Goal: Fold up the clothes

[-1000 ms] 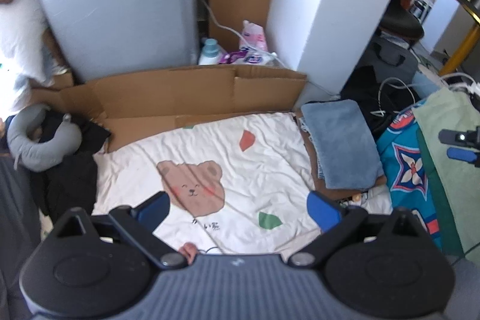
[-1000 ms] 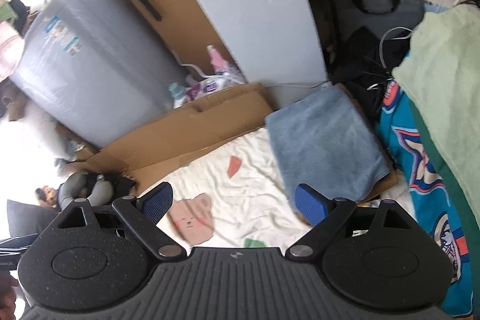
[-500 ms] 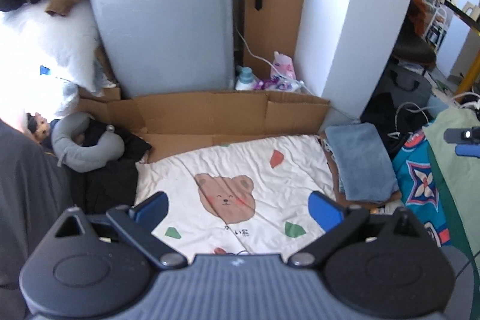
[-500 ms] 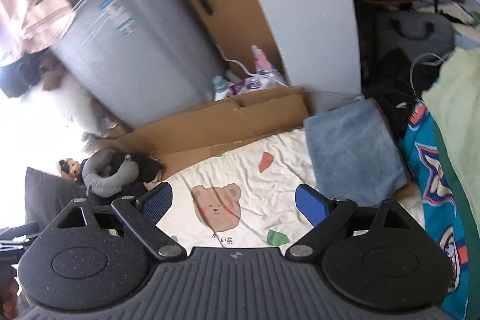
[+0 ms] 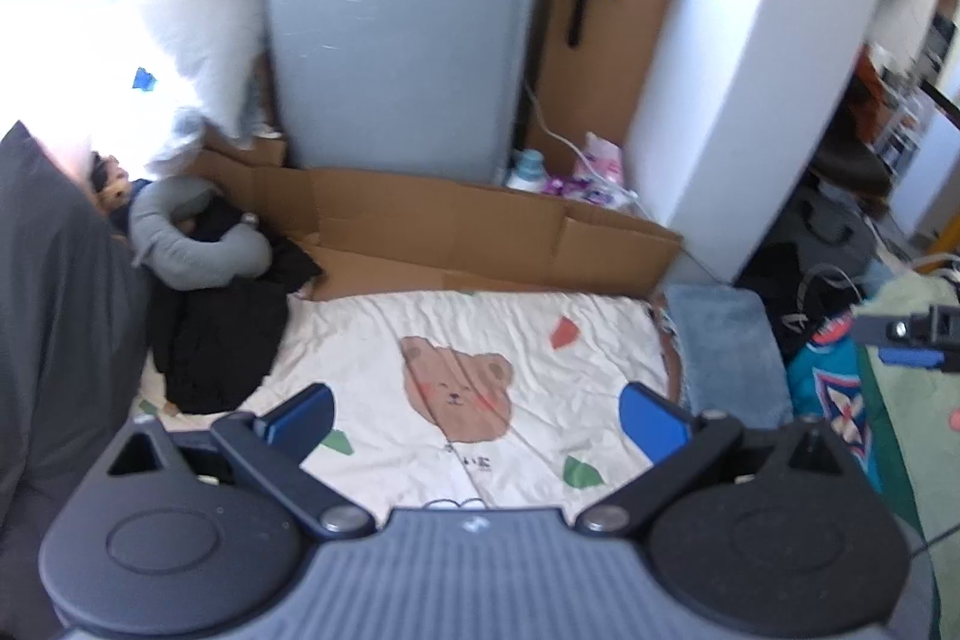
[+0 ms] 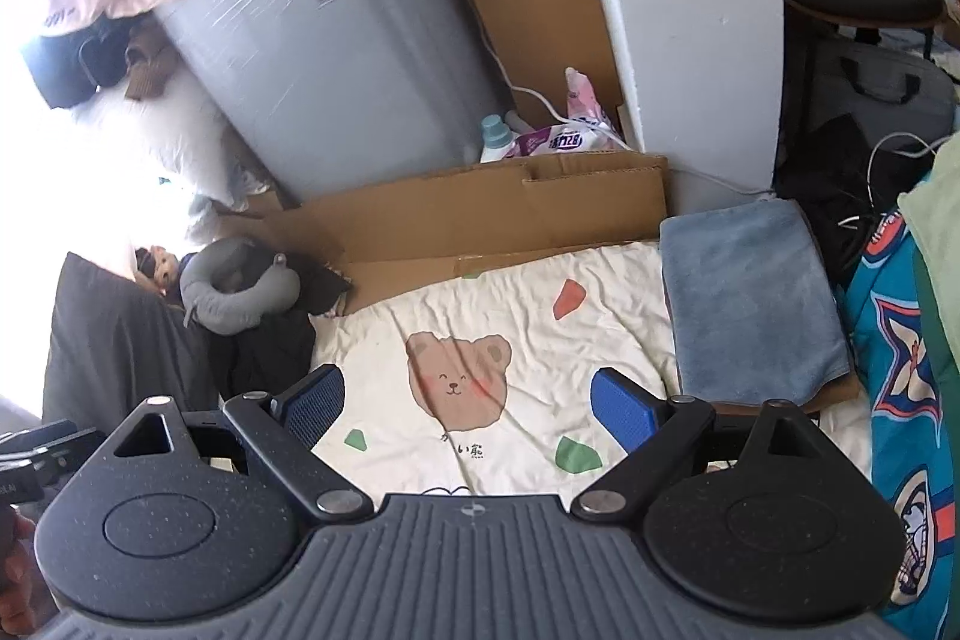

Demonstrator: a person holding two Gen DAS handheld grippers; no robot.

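Both tools are held up off the bedding, pointing forward and down across it. The left gripper has its blue pads spread wide with nothing between them, and the right gripper is the same: jaws parted, empty. In the left wrist view the right tool's tip pokes in at the far right edge, over a pale green cloth.

Below and ahead of both lies the cream bear-print sheet, spread flat though wrinkled (the brown bear face sits almost dead centre between each pair of fingers). Neither gripper touches it.

The folded blue towel lies just beside the sheet's right edge, on a strip of cardboard, forward and right of the right gripper. Further right is a teal patterned garment. To the left, a grey neck pillow rests on dark clothing. A cardboard panel stands behind the sheet, with a grey washing machine beyond it.
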